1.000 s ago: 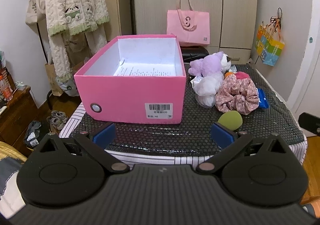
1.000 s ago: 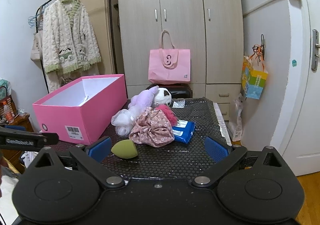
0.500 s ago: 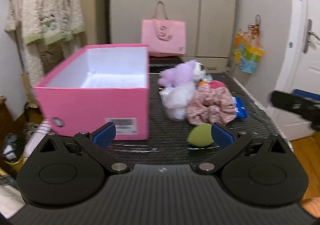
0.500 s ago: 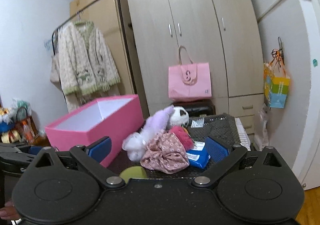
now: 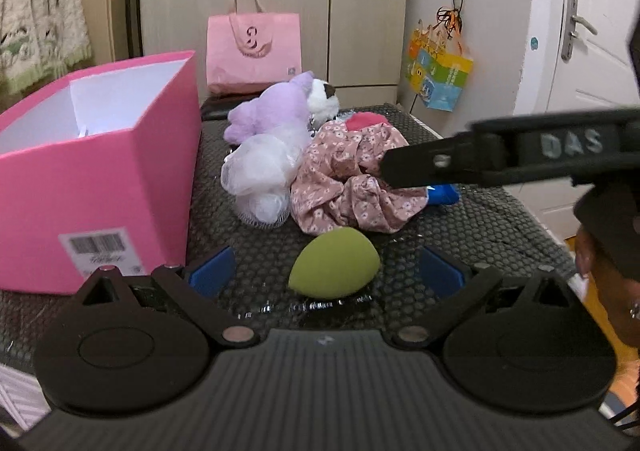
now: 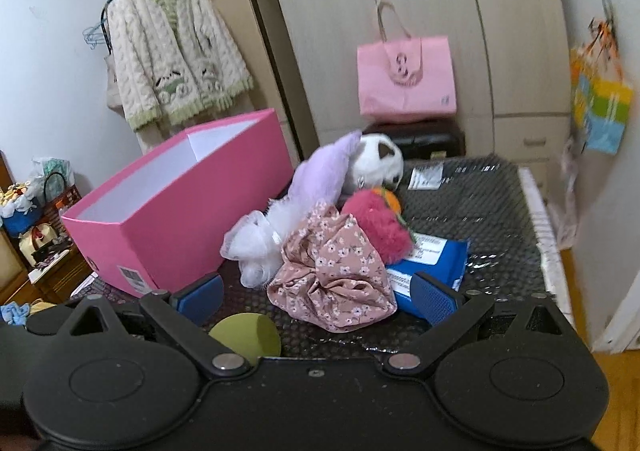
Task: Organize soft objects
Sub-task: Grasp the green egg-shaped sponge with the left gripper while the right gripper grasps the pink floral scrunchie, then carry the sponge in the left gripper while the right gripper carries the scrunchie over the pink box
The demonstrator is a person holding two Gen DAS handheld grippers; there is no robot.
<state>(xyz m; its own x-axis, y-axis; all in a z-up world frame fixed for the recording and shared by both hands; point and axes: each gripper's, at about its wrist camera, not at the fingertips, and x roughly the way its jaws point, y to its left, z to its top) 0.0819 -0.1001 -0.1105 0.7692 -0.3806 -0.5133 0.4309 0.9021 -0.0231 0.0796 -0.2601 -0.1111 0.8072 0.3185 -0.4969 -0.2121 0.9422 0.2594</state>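
Left gripper (image 5: 326, 273): jaws wide, just easing inward, green sponge (image 5: 334, 269) between them, ungripped. Right gripper (image 6: 316, 293): wide, empty. Pink box (image 5: 120, 187) looked empty; soft pile (image 5: 304, 159) beside it remained unsorted.

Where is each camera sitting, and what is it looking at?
Left wrist: on the left hand-held gripper, facing the green sponge between its open fingers; the right gripper's finger crosses from the right.
Right wrist: on the right hand-held gripper, open, facing the floral scrunchie.
Both show the pink box, purple plush and wardrobe.
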